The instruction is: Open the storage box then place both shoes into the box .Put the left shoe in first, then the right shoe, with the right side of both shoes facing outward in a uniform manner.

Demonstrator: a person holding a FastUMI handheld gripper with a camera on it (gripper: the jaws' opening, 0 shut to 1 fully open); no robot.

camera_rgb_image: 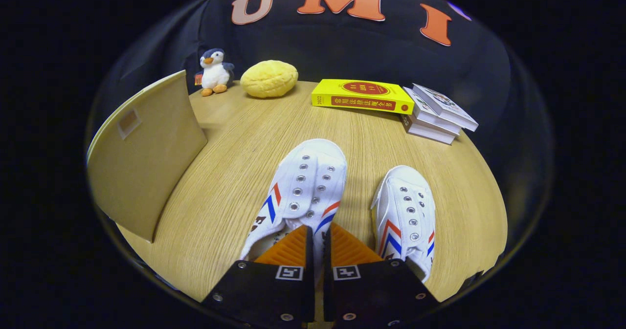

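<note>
Gripper view: gripper (318,238) low over wooden table (234,172), fingers drawn nearly together, pinching side wall of left-hand shoe (301,192) at its opening. Thin strip of canvas visible in the narrow gap; counted as clamped on that shoe.

Held shoe: just ahead of fingers, toe toward 12 o'clock, long axis 6–12, heel hidden under fingers. Second shoe (406,214) at about 2 o'clock from fingertips, just beside, parallel, toe toward 12, not touching first.

Storage box (146,158) at 10 o'clock, well apart; only a flat tan panel visible, whether lid or wall cannot tell.

Beyond shoes: yellow book (362,97) at 12–1 o'clock, stacked books (437,114) at 1–2, yellow plush (269,78) at 11–12, penguin toy (215,72) at 11.

Risks, judged:
- Grip on thin soft canvas near one edge; shoe likely to droop toe-down or slip out on lift.
- Swing toward 10 o'clock could knock box panel.
- Rotation needed to face right side outward; wrong turn gives mismatched orientation.
- Which shoe is the left: uncertain from here; wrong order possible.
</note>
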